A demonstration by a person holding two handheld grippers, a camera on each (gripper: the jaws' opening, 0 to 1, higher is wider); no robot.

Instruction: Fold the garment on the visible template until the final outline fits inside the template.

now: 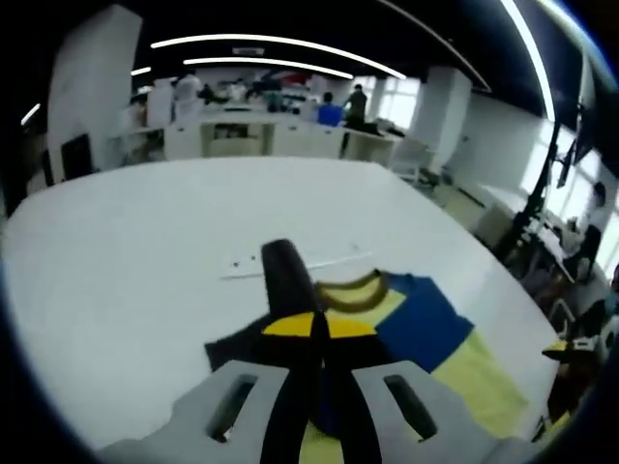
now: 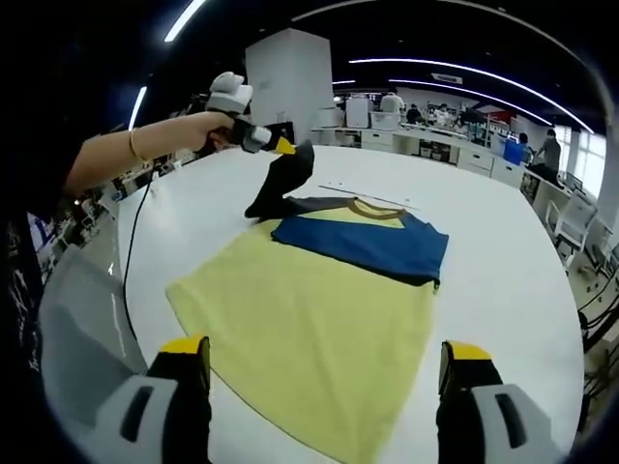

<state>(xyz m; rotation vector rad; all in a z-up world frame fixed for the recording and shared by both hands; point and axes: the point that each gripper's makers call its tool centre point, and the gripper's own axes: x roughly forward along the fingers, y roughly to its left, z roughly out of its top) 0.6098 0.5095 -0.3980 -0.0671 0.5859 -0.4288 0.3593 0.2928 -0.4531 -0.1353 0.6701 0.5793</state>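
**Soft shirt, one sleeve pinched up**

Left gripper view: the left claw [image 1: 314,333] is pressed together on a dark sleeve [image 1: 282,271], which stands up between the jaws. The garment [image 1: 426,329], blue and yellow with a ribbed collar [image 1: 353,293], lies flat on the white counter [image 1: 145,261] toward 4 o'clock.

Right gripper view: the right claw [image 2: 324,372] is spread wide and holds nothing, hovering over the yellow hem at 6 o'clock. The left claw [image 2: 290,147] lifts the sleeve at 11 o'clock. The cloth looks light, limp and likely to drag or crease; hems, sleeve ends and corners seem the best holds. I can make out no container, and no clear template outline
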